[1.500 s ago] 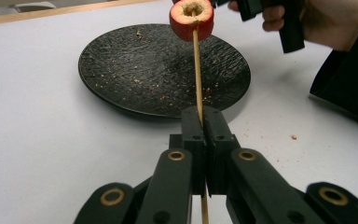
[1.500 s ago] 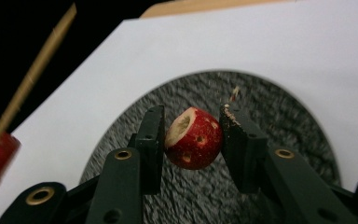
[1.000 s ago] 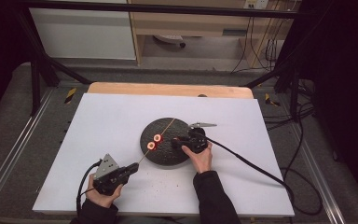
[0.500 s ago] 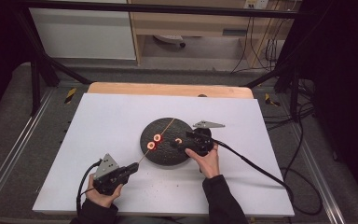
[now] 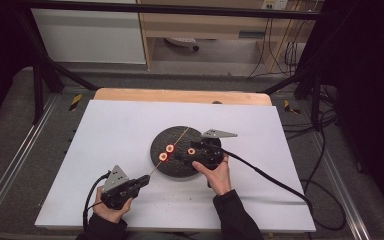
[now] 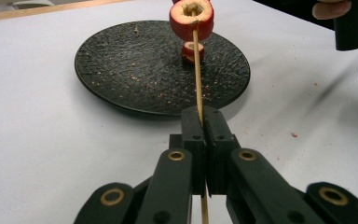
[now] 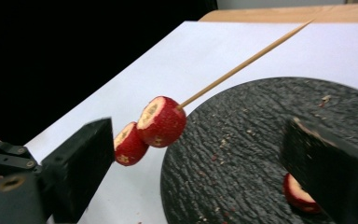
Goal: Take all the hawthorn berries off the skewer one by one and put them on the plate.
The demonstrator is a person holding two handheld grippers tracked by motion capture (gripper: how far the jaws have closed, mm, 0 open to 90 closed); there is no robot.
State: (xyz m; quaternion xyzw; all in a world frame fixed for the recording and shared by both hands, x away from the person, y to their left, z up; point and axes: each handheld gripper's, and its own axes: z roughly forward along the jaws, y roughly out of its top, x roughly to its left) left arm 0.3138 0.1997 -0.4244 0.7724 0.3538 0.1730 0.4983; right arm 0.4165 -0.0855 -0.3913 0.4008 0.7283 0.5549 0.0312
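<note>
My left gripper, at the table's near left, is shut on a thin wooden skewer that slants up over the black plate. Two red hollowed fruit pieces sit threaded on it, side by side. A third piece lies on the plate. My right gripper hovers over the plate's right side. Its jaws have just opened wide, then closed a little, and they press on nothing.
The plate stands on a white sheet over a wooden table. Red crumbs dot the plate and the sheet. Cables trail from both grippers, and the right one's cable runs off to the right.
My right gripper has opened and drawn back to the right and upward. A loose fruit piece now shows on the plate by its jaws. The left gripper and skewer have held still.
</note>
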